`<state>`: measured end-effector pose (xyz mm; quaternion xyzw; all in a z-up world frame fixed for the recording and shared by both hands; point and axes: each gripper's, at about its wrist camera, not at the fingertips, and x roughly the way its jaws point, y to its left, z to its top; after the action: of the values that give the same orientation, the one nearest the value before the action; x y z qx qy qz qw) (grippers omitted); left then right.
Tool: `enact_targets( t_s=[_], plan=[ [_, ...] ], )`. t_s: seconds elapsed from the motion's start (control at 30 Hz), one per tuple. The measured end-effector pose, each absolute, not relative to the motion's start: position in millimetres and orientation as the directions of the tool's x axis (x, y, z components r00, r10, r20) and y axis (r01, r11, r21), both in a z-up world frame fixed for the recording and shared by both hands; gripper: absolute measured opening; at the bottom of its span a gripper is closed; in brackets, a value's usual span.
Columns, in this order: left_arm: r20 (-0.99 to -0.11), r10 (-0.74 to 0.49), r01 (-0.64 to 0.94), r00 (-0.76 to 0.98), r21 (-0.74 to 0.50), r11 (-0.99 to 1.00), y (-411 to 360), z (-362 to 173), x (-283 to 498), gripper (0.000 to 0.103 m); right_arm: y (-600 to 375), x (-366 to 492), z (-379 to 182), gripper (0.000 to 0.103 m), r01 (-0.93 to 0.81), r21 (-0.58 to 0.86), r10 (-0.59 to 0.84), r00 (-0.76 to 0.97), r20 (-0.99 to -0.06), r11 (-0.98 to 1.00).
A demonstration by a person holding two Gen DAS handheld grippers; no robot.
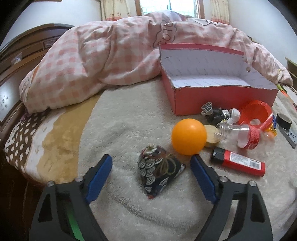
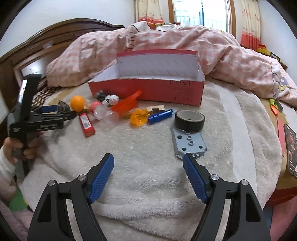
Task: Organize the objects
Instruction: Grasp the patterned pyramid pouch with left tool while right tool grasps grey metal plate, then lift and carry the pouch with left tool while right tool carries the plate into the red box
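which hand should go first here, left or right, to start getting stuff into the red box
Left, probably. The left gripper is open with the patterned pouch lying between its fingers. The right gripper is open over bare blanket; the grey plate lies beside it. The red box looks empty.

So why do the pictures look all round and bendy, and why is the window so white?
Left wrist view: fisheye lens curves the bed edge and headboard, corners go black, window is washed out by daylight; the orange ball stays sharp. Right wrist view: same bulge and dark corners, window glaring white, the red box clear.
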<state>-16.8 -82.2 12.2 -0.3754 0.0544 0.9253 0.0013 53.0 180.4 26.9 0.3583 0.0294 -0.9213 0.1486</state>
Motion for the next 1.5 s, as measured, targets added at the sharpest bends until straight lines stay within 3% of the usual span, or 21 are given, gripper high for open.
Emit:
enact_targets(
  t_s=[0.17, 0.33, 0.6, 0.8, 0.9, 1.17, 1.5],
  plan=[
    [-0.692, -0.004, -0.107, -0.722, 0.117, -0.987, -69.2, 12.6, -16.3, 0.049, 188.1, 42.1, 27.4, 0.079, 0.212, -0.041, -0.133, -0.739, -0.661, -0.976],
    [-0.691, 0.009, -0.123, -0.723, 0.115, -0.986, -63.2, 15.7, -12.9, 0.038, 200.3, 26.6, 22.0, 0.079, 0.159, -0.079, -0.064, -0.729, -0.681, -0.984],
    [-0.718, 0.210, -0.223, -0.663, -0.078, -0.972, -44.4, 20.4, -2.1, 0.036, 204.5, 11.7, 15.0, 0.079, 0.140, -0.047, -0.068, -0.713, -0.698, -0.989],
    [-0.725, 0.178, -0.257, -0.665, 0.000, -0.966, -20.4, 16.9, 4.8, 0.039, 206.1, 6.7, 11.1, 0.079, 0.131, -0.023, -0.077, -0.709, -0.701, -0.991],
    [-0.737, 0.197, -0.269, -0.647, -0.021, -0.963, -24.9, 17.5, 7.4, 0.040, 207.7, 5.3, 10.1, 0.078, 0.126, -0.009, -0.083, -0.709, -0.700, -0.992],
    [-0.733, 0.199, -0.266, -0.650, -0.026, -0.964, -34.4, 19.9, 12.5, 0.052, 212.3, 10.4, 13.6, 0.051, 0.097, -0.024, -0.053, -0.717, -0.695, -0.995],
    [-0.732, 0.182, -0.258, -0.657, -0.009, -0.966, -30.9, 16.0, 9.7, 0.052, 203.3, 30.8, 19.0, 0.047, 0.168, -0.044, -0.092, -0.717, -0.691, -0.985]
  ],
)
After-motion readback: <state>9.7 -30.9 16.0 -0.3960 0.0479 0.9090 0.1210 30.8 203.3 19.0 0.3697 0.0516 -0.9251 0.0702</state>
